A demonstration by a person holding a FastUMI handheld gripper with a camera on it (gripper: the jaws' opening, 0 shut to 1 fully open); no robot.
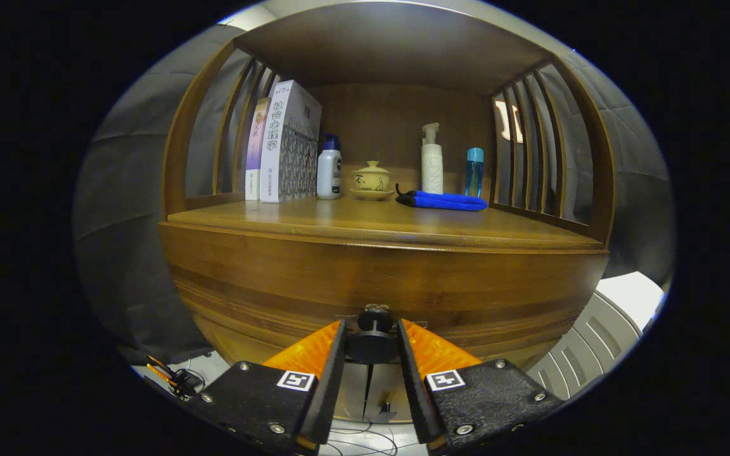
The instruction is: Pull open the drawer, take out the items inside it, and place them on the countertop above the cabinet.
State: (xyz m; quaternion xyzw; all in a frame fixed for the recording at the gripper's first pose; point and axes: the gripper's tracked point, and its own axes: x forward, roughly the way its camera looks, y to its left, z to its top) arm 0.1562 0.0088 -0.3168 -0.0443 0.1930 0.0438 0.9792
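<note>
Between tool (372, 329) fingers — drawer knob (372, 345), drawer (365, 288) closed.

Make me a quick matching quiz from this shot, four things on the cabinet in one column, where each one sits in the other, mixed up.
1. drawer knob
2. blue cloth
3. lidded teacup
4. books

A. at the countertop's left end
B. between the fingers
C. in front of the pump bottle
D. just right of the white bottle

Pairs: 1-B, 2-C, 3-D, 4-A

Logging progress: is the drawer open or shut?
Shut: the drawer front sits flush under the countertop; the hand-held gripper straddles its knob.
</note>
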